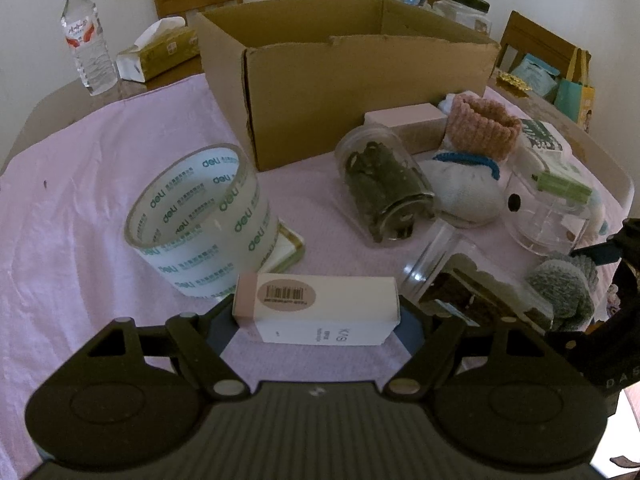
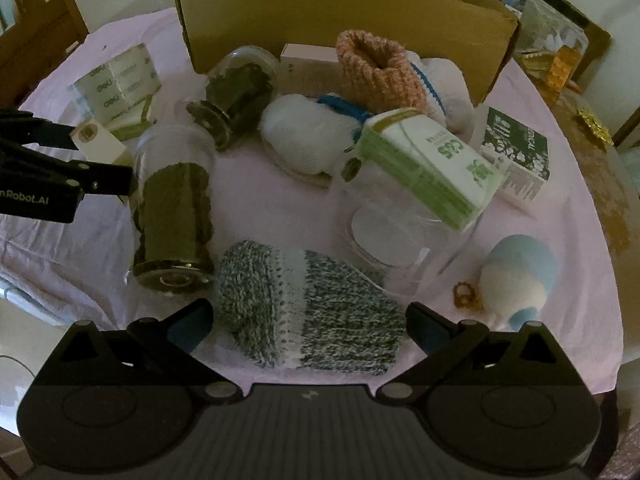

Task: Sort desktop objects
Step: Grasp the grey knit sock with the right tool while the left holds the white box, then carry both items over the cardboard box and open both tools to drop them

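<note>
Stood open at the far edge of the cloth: carton, target for the sorting. Lay in front of the carton: tape roll, jars, knitted socks. Clamped end to end in the left gripper, nearer than the tape roll: small white box (apparently lifted, ready to carry). Next called for, by judgement: a rise over the carton wall, then release. Hung apart, astride the grey sock without pressing: right gripper.

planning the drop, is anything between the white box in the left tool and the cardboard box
Partly. The left tool holds the white box. The tape roll stands just ahead to the left, the jar of dark leaves to the right; the pink cloth between them leads bare to the cardboard box.
</note>
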The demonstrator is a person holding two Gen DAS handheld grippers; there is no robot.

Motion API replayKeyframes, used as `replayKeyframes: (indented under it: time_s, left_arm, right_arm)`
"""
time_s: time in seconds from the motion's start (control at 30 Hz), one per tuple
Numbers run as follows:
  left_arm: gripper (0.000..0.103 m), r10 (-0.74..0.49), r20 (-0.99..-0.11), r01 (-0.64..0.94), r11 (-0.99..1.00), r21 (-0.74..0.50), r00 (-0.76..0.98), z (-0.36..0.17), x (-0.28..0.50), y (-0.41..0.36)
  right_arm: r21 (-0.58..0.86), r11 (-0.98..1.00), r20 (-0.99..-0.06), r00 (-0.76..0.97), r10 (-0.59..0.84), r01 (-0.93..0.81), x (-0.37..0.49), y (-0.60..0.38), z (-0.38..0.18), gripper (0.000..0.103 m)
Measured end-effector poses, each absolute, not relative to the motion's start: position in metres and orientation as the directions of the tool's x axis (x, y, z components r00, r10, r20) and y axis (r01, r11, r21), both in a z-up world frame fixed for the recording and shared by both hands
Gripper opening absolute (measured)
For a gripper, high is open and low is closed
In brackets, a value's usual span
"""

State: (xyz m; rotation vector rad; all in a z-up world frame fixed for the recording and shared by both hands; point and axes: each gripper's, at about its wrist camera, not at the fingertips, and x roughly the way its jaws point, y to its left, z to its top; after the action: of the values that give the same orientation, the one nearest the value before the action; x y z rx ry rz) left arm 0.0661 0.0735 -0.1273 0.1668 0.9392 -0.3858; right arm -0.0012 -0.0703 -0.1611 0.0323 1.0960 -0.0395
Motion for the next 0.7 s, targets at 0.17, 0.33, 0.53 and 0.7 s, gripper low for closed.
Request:
replayKeyframes:
  time_s: [0.17, 0.33, 0.53, 0.7]
  left_arm:
    - [0.080, -0.252, -0.811, 0.393, 0.919, -0.030, 0.528, -0.128, 0.066, 0.074]
    - [0.080, -0.256, -0.811, 0.397, 0.917, -0.031, 0.527, -0.127, 0.066, 0.074]
    - [0.079, -0.260, -0.809, 0.400, 0.916, -0.035, 0.526, -0.127, 0.067, 0.075]
    - [0.079, -0.264, -0.806, 0.400, 0.916, -0.038, 0.530, -0.122, 0.066, 0.078]
  right_arm:
    - [0.007, 0.999, -0.894, 0.449, -0.011, 0.038, -0.001, -0.068, -0.162, 0.103]
    - [0.013, 0.997, -0.906, 0.422, -0.021, 0.078, 0.000, -0.063, -0.161, 0.103]
    - [0.031, 0.995, -0.898, 0.441, -0.015, 0.096, -0.007, -0.058, -0.153, 0.084]
    - [0.026, 0.996, -0.900, 0.435, -0.014, 0.086, -0.002, -0.074, -0.146, 0.083]
